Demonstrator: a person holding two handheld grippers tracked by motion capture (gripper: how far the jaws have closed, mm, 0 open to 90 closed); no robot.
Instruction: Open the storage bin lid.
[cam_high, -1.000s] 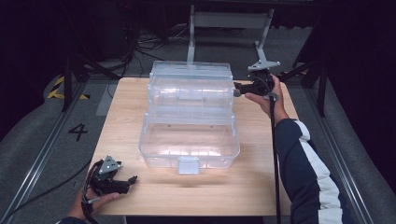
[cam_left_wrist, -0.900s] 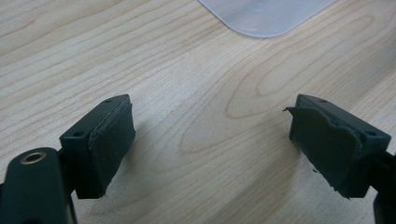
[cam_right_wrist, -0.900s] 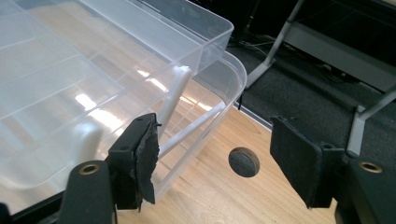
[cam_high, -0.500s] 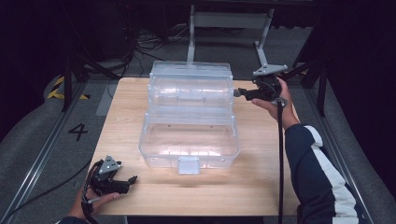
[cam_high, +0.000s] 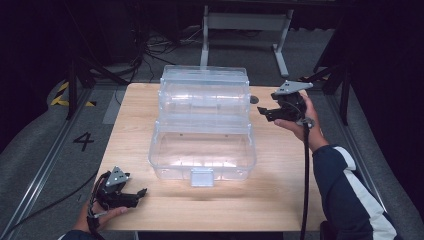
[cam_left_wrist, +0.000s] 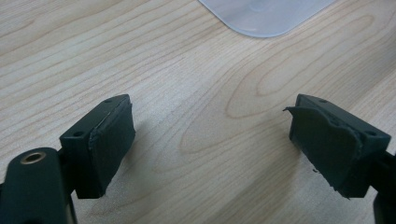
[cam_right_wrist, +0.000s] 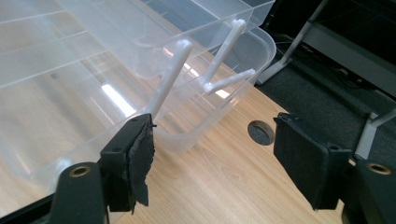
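Observation:
A clear plastic tiered box (cam_high: 202, 150) stands open in the middle of the wooden table (cam_high: 280, 200), its upper tray (cam_high: 204, 92) swung back and raised on white link arms (cam_right_wrist: 173, 74). My right gripper (cam_high: 261, 112) hovers just right of that upper tray and points at it. Its jaws have just been opening and nothing is between them; in the right gripper view (cam_right_wrist: 215, 158) the box wall (cam_right_wrist: 70, 84) lies beyond the left pad. My left gripper (cam_high: 141, 194) rests at the table's front left, open over bare wood (cam_left_wrist: 210, 140), with a box corner (cam_left_wrist: 261, 14) ahead.
A cable hole (cam_high: 254, 100) in the tabletop lies beside the box's right end. Behind the table stands a metal frame (cam_high: 245, 22) with cables on the floor. A "4" marking (cam_high: 83, 141) is on the grey floor at the left.
My right gripper has drawn away from the box's right side, toward the table's right edge. The left gripper has stayed where it was.

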